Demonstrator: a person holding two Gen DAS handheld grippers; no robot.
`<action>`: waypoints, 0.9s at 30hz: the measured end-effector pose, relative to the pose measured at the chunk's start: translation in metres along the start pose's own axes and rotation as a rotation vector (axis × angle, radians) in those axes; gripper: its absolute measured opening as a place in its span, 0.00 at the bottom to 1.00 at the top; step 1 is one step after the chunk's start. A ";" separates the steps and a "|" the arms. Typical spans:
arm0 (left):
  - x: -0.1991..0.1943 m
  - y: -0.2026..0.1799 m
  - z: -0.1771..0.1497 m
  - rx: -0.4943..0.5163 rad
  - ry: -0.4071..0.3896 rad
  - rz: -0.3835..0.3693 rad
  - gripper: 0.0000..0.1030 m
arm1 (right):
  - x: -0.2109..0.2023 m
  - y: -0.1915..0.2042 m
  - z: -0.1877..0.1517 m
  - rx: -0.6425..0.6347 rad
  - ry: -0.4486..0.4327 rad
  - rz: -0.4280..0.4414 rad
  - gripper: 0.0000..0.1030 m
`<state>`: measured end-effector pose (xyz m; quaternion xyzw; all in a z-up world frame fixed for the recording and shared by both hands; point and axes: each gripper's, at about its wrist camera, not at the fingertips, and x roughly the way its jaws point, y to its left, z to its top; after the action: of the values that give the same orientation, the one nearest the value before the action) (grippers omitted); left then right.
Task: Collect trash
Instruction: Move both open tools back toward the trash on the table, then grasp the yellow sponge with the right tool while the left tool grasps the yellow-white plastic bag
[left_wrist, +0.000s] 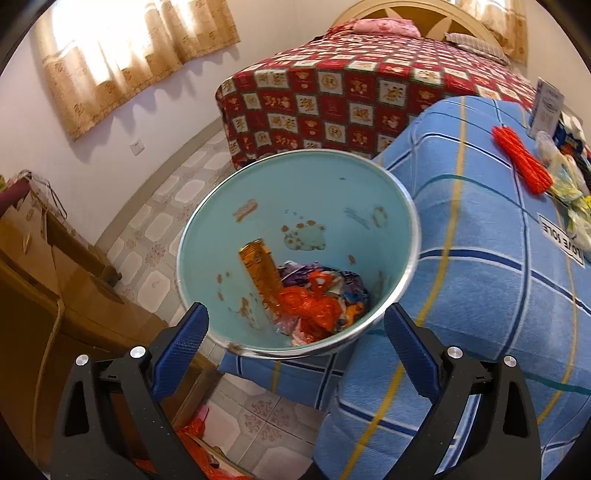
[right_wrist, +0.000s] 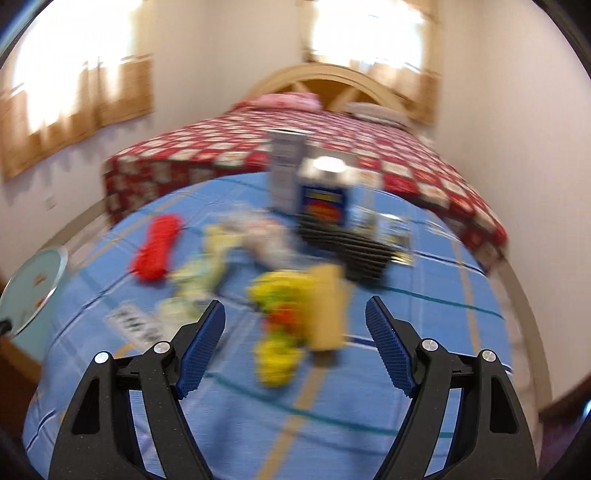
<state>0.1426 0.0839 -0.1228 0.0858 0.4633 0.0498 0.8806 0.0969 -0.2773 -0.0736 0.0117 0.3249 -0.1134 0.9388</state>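
The open, empty right claw (right_wrist: 295, 332) faces the yellow-and-orange wrapper (right_wrist: 279, 332) lying dead ahead, long axis running away, while the open left claw (left_wrist: 295, 328) hangs over the bin (left_wrist: 412, 206).

A white label (left_wrist: 562, 239) on the blue checked cloth (left_wrist: 480, 229) at the right reads, upside down, "LOVE SOLE". Print on the far white box (left_wrist: 546, 107) and can (right_wrist: 325, 201) is too blurred to read.
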 end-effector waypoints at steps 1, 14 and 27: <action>0.000 -0.004 0.001 0.004 -0.001 -0.001 0.91 | 0.005 -0.011 0.000 0.019 0.016 -0.029 0.73; -0.020 -0.071 0.021 0.052 -0.052 -0.061 0.91 | 0.062 -0.047 -0.012 0.091 0.230 0.109 0.27; -0.048 -0.163 0.034 0.146 -0.101 -0.155 0.91 | 0.000 -0.076 -0.028 0.089 0.095 0.019 0.26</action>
<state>0.1454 -0.0875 -0.0973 0.1159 0.4261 -0.0565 0.8954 0.0626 -0.3481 -0.0918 0.0620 0.3635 -0.1184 0.9219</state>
